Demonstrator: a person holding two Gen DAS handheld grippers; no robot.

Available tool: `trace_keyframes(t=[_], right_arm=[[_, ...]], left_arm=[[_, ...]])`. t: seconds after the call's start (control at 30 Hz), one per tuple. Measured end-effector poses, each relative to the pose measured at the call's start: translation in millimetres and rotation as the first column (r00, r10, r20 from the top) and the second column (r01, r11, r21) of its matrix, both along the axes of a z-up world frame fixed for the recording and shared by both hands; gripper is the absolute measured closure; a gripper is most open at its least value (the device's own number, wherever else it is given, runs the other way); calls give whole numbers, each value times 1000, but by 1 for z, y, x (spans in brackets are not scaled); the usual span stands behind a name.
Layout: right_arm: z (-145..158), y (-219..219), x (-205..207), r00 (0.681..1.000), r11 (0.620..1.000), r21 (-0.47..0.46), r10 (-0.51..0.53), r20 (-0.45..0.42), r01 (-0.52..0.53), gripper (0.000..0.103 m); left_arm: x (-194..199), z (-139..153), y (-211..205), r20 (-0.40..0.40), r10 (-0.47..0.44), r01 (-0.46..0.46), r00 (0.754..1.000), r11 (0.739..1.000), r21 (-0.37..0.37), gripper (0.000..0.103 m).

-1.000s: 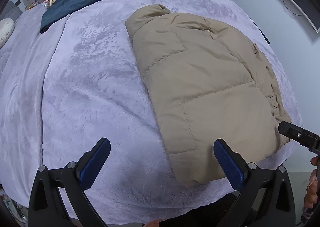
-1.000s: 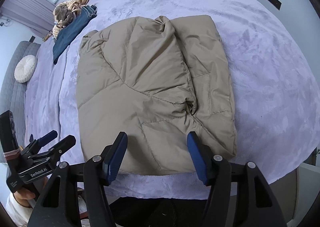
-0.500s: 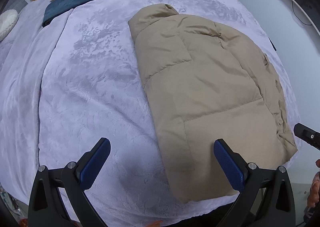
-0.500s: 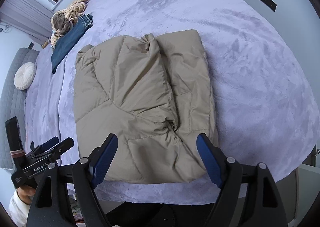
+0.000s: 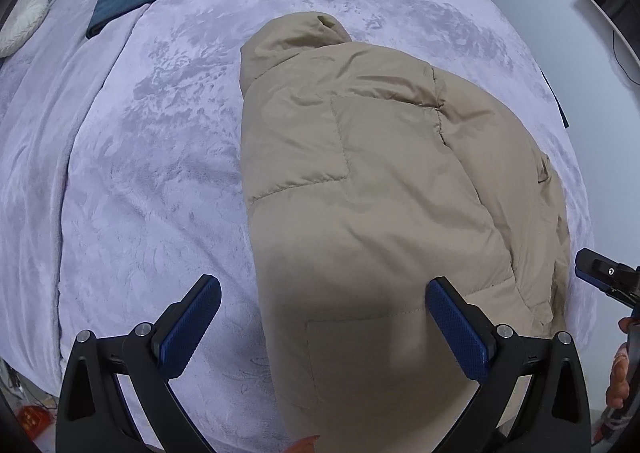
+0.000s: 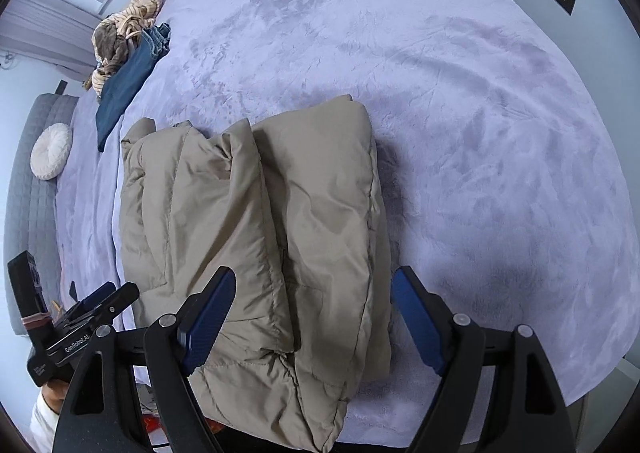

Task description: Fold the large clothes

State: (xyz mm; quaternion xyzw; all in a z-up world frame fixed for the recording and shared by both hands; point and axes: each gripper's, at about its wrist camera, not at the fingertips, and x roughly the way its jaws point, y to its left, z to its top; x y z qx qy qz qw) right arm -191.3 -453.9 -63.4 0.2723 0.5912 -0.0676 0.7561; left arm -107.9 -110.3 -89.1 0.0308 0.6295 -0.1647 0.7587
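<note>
Left wrist view: left gripper [image 5: 322, 327] wide open over the tan puffer jacket [image 5: 380, 181] on the lavender blanket [image 5: 152, 157]; right gripper [image 6: 312, 317] also wide, straddling the jacket's near edge.

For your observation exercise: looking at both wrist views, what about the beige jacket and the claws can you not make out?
- Jacket near hem, left wrist view: cut off by the bottom edge.
- Jacket front, both views: hidden by its own folded layers.
- Right claw, left wrist view: mostly cut off by the right edge.
- Left claw, right wrist view: opening unclear, seen side-on.
</note>
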Motion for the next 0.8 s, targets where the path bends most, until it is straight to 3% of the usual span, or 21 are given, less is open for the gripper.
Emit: trace_keyframes(t=[0.2,0.43,0.63,0.8], right_arm=[[-12,-13,7,1000,999,37,-4,-22,5,20],[-23,-29,13,1000,997,74,-19,-21,20,19],[-40,-51,14,996,978,192,-84,21,79,19],[-60,-64,19,993,952,290,-115,28,102,18]], left_arm=[[13,-4,2,0,18,-18,1000,1000,-8,0],[28,-10,10,-43,22,-26,999,995,-99,0],[37,-25,16,-108,47,-65,993,984,-166,0],[37,-31,14,-122,42,-63,992,982,-176,0]])
